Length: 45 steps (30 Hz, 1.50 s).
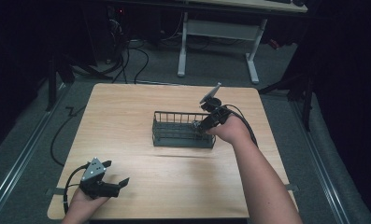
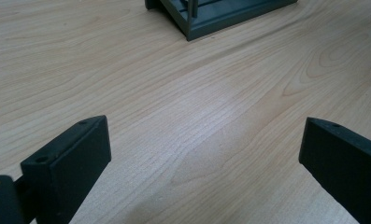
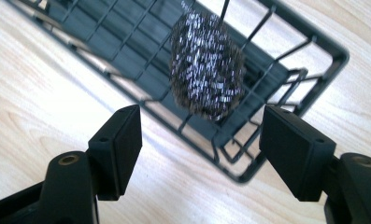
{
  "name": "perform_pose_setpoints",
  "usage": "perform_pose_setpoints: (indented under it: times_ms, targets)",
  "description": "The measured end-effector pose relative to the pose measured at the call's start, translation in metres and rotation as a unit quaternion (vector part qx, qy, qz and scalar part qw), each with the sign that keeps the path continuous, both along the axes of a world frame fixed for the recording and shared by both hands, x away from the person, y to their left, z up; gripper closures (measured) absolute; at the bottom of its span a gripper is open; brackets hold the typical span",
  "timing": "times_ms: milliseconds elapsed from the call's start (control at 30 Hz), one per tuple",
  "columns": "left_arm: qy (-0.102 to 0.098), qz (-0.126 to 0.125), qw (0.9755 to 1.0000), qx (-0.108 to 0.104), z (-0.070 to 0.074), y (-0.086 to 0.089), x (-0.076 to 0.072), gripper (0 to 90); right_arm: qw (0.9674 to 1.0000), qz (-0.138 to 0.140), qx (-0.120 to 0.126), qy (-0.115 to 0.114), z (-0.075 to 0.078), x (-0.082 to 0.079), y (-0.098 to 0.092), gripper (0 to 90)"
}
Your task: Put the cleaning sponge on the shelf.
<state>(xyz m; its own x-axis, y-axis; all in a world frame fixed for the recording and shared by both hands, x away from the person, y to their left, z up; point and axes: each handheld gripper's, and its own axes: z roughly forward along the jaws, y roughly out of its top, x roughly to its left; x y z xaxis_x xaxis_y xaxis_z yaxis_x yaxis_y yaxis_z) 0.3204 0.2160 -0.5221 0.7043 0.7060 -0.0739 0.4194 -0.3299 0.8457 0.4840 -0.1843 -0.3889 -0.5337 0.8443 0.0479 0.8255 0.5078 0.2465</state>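
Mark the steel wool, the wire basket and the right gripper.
steel wool [image 3: 206, 70], right gripper view, middle of the ball.
wire basket [image 3: 335, 60], right gripper view, rim corner.
right gripper [image 3: 199, 149], right gripper view, midway between its open jaws.

A light wooden table [image 1: 127, 116] stands on grey carpet [image 1: 29, 149] in a dim room with dark surroundings. Behind it is a desk [image 1: 248, 4] on a white frame [image 1: 220, 30]. Black cables [image 1: 131, 58] trail across the floor near it. Pale rails [image 1: 19, 168] run along the floor at both sides of the table.
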Motion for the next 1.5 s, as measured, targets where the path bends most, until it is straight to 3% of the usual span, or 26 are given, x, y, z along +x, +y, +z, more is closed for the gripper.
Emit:
perform_pose_setpoints:
  times_ms: [167, 367, 700, 733, 833, 1033, 1167, 1267, 1400, 1500]
  targets:
    - [0.0, -0.002, 1.0, 0.001, 0.0, -0.002, -0.001, 2.8, 1.0, -0.006, 0.005, -0.005, 0.002, -0.015, -0.006, 30.3]
    - [0.0, -0.001, 1.0, 0.003, 0.0, -0.003, -0.001, 2.8, 0.9996, -0.005, -0.001, -0.026, -0.005, -0.03, -0.02, 30.8]
    - [-0.003, -0.003, 1.0, 0.004, 0.001, -0.005, -0.002, 2.9, 0.9984, -0.027, 0.018, -0.046, -0.025, -0.059, -0.047, 31.2]
    - [-0.003, -0.004, 1.0, 0.006, 0.001, -0.006, -0.002, 2.9, 0.9978, -0.021, 0.016, -0.06, -0.03, -0.068, -0.05, 31.5]
    - [-0.002, -0.005, 1.0, 0.007, 0.0, -0.006, -0.002, 2.9, 0.9973, -0.022, 0.016, -0.068, -0.033, -0.075, -0.052, 32.0]
    - [-0.002, -0.005, 1.0, 0.007, 0.0, -0.007, -0.002, 2.9, 0.9941, -0.021, 0.049, -0.094, -0.046, -0.101, -0.058, 33.6]
    - [-0.002, -0.004, 1.0, 0.005, 0.0, -0.007, -0.003, 2.9, 0.9885, -0.022, 0.078, -0.128, -0.059, -0.124, -0.064, 33.6]
    - [-0.002, -0.004, 1.0, 0.007, 0.0, -0.008, -0.003, 2.9, 0.9823, -0.021, 0.093, -0.161, -0.069, -0.137, -0.068, 33.5]
    - [-0.003, -0.006, 0.9999, 0.007, 0.0, -0.008, -0.003, 2.9, 0.9764, -0.023, 0.109, -0.185, -0.086, -0.153, -0.072, 33.5]
    - [-0.005, -0.009, 0.9999, 0.007, 0.0, -0.009, -0.002, 2.9, 0.9688, -0.023, 0.125, -0.213, -0.099, -0.166, -0.072, 33.3]
